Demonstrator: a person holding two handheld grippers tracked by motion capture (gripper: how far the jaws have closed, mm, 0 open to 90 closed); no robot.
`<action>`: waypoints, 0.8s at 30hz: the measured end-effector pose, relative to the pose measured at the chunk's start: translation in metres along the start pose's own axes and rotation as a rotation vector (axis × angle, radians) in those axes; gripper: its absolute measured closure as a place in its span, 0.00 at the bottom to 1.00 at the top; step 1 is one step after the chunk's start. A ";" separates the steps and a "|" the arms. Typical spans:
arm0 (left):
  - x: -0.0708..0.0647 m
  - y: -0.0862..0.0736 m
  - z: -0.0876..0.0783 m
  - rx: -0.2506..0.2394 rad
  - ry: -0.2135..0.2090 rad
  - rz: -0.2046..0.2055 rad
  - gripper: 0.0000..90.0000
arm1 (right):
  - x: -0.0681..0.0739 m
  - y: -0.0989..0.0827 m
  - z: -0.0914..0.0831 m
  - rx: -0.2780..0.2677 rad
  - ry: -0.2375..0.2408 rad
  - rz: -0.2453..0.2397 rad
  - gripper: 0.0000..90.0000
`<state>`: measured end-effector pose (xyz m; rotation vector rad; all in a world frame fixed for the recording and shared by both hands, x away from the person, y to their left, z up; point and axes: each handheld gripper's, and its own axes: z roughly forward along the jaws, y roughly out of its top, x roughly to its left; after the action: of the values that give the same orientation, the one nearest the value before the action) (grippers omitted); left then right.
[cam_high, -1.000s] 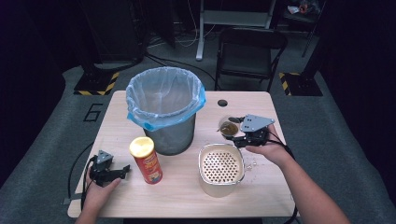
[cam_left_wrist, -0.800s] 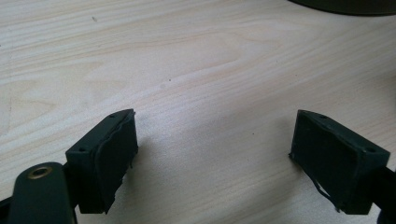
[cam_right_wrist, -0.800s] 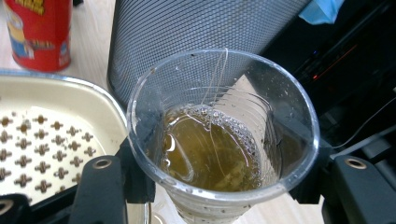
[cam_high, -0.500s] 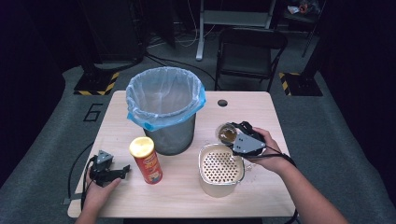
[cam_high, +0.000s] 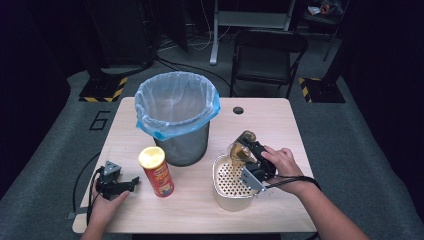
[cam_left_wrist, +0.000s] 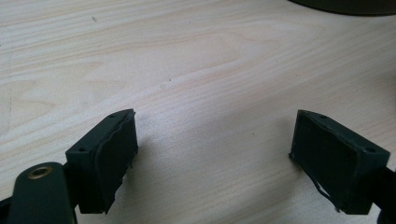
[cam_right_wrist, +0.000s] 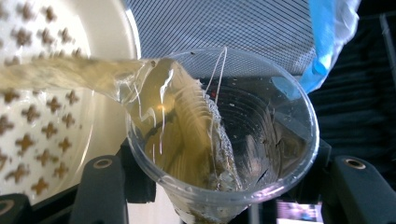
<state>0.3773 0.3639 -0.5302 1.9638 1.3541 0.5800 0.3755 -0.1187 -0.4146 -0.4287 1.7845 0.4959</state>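
My right gripper (cam_high: 248, 152) is shut on a clear plastic cup (cam_high: 241, 145), which is tipped on its side over a cream bowl with a perforated strainer insert (cam_high: 224, 192). In the right gripper view, yellowish liquid (cam_right_wrist: 65, 77) runs from the cup (cam_right_wrist: 261, 116) onto the perforated strainer (cam_right_wrist: 37, 116). A tea bag with a thin string (cam_right_wrist: 217, 70) lies inside the cup. My left gripper (cam_high: 131, 183) rests on the table at the near left, and in its own view the left gripper (cam_left_wrist: 215, 158) stands open over bare wood.
A mesh bin with a blue liner (cam_high: 177, 117) stands mid-table, just left of the strainer bowl. A red snack can with a yellow lid (cam_high: 156, 171) stands upright between the left gripper and the bowl. The wooden table (cam_high: 270, 120) has a cable hole (cam_high: 238, 110) at the back.
The right hand moved left and slightly down with the cup and tipped it over the strainer bowl; liquid now pours out. The left hand has not moved.
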 end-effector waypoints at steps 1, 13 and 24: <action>0.000 0.000 0.000 0.002 -0.001 0.001 0.16 | 0.002 0.002 -0.001 0.009 -0.014 -0.039 0.43; 0.000 0.000 0.000 0.002 -0.001 0.001 0.16 | 0.017 0.016 -0.008 0.072 -0.151 -0.549 0.43; 0.000 0.000 0.000 -0.001 0.001 0.001 0.16 | 0.026 0.014 -0.012 0.122 -0.120 -0.665 0.43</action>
<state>0.3774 0.3639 -0.5303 1.9635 1.3536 0.5817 0.3520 -0.1144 -0.4355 -0.8431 1.4360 -0.0554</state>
